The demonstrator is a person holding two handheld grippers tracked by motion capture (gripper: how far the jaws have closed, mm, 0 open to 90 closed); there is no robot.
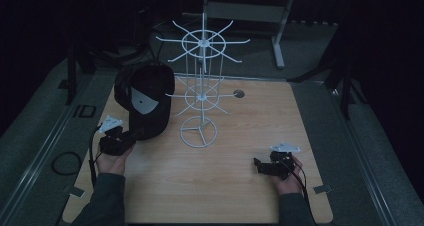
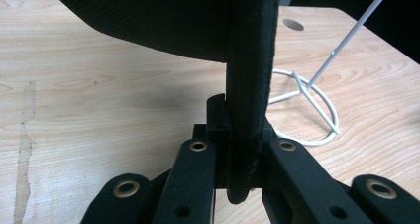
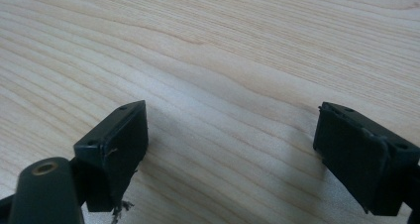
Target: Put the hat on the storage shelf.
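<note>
High view. Item one: black baseball cap (image 1: pixel 143 98), held up off the wooden table (image 1: pixel 235 186) just left of the white wire display rack (image 1: pixel 201 81), crown upward, near the rack's lower ring of hooks. I judge it is carried this way so that it can be hung on a hook. Item two: my left gripper (image 1: pixel 116 141), below the cap, gripping its lower edge. Item three: my right gripper (image 1: pixel 270 165), low over the table at the right, well apart from cap and rack, idle.

Left gripper view. The left gripper (image 2: pixel 241 149) has its jaws clamped tight on the cap's brim (image 2: pixel 250 85), which runs edge-on upward between them; the cap's dark body spreads above. Behind it, the rack's ring base (image 2: pixel 317 120) sits on the table.

Right gripper view. The right gripper (image 3: pixel 230 152) stands wide, nothing between its jaws, bare wood grain beneath. I read it as kept free to steady the rack.
</note>
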